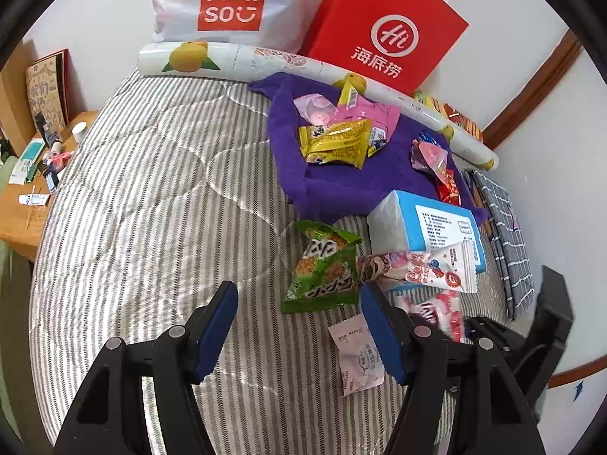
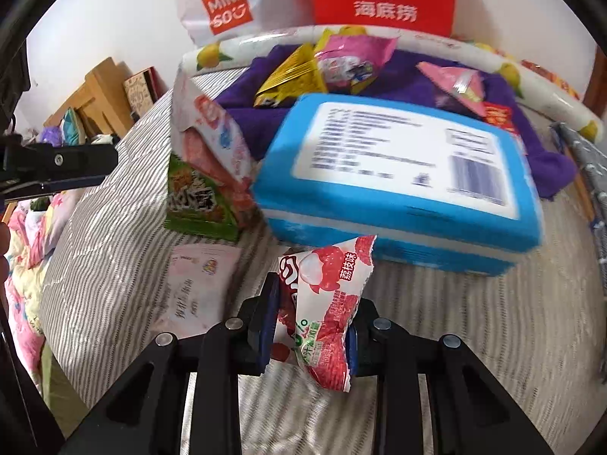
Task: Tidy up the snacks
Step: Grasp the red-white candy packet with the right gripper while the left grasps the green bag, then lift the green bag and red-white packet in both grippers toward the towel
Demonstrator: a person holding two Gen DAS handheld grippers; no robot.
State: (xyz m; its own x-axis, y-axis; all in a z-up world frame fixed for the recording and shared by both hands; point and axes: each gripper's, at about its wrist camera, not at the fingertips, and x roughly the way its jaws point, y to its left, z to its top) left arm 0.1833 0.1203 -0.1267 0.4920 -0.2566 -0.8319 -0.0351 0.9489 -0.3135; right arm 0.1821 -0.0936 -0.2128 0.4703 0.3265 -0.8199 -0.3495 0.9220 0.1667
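Observation:
My right gripper (image 2: 309, 318) is shut on a red-and-white lychee snack packet (image 2: 326, 303), held just above the striped bed in front of a blue tissue pack (image 2: 402, 182); the packet also shows in the left wrist view (image 1: 440, 314). My left gripper (image 1: 299, 303) is open and empty over the bed, just in front of a green snack bag (image 1: 322, 265). A pink-and-white snack tube (image 1: 417, 269) leans on the tissue pack (image 1: 428, 223). A purple towel (image 1: 341, 185) holds yellow packets (image 1: 334, 140) and pink packets (image 1: 341, 110). A pale pink sachet (image 1: 356, 352) lies flat between my left fingers.
The striped bed cover (image 1: 151, 208) spreads to the left. A lemon-print roll (image 1: 227, 60), a Miniso bag (image 1: 227, 0) and a red bag (image 1: 387, 26) stand by the wall. A wooden side table (image 1: 22, 189) with small items is at far left. A checked cloth (image 1: 500, 227) lies at right.

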